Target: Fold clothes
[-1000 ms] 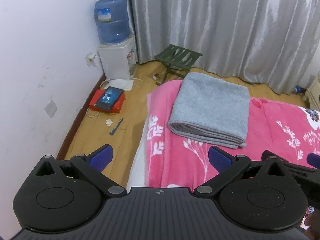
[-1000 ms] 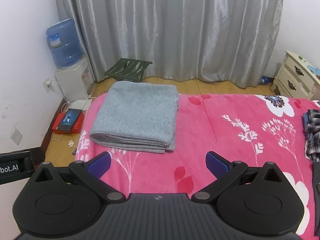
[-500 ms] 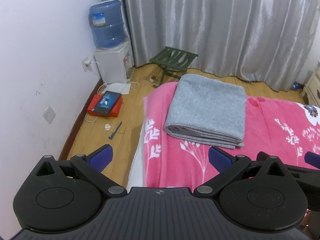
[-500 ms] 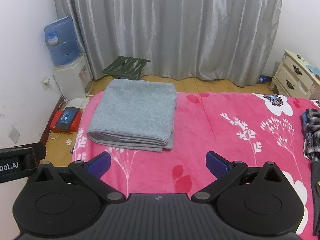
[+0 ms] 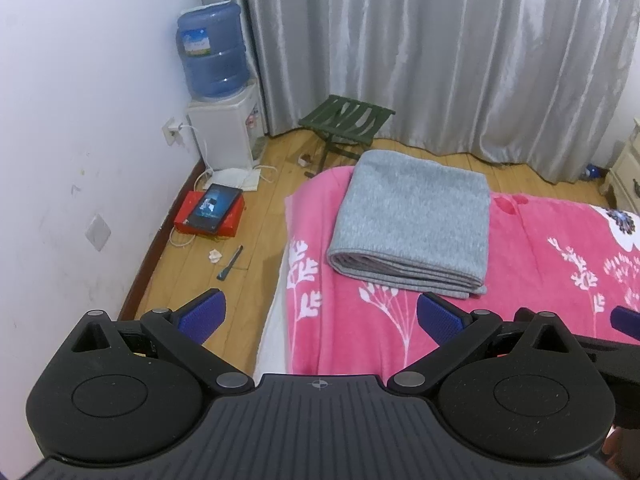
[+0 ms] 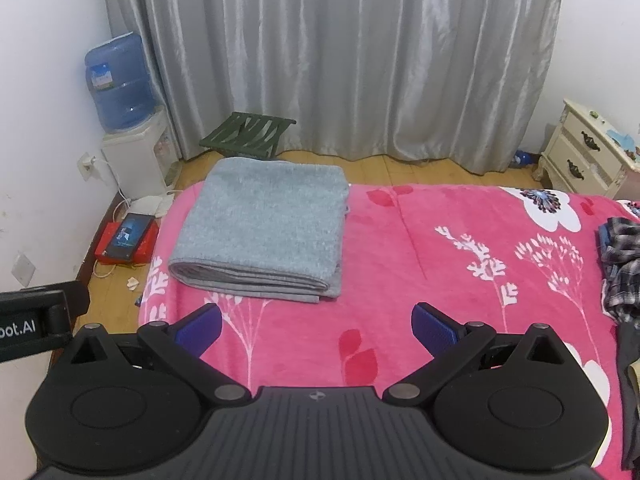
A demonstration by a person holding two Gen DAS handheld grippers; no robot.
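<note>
**Grey bundle folded, plaid heap waiting on the right**

Fingers of both tools are spread wide and hold nothing. The left gripper (image 5: 318, 316) hangs over the bed's left edge, half above the wooden floor (image 5: 224, 256); the right gripper (image 6: 316, 320) sits over the pink floral bedspread (image 6: 420, 240). A grey folded cloth (image 6: 268, 224) lies ahead and slightly left of the right gripper, its stacked layered edge facing the fingers and its long axis running away toward the curtain (image 6: 340, 60). It looks finished. An unfolded plaid garment (image 6: 622, 268) is crumpled at the bed's far right edge, well apart from the grey cloth and nearer the right gripper, which would probably reach it first. No containers hold clothes here.
</note>
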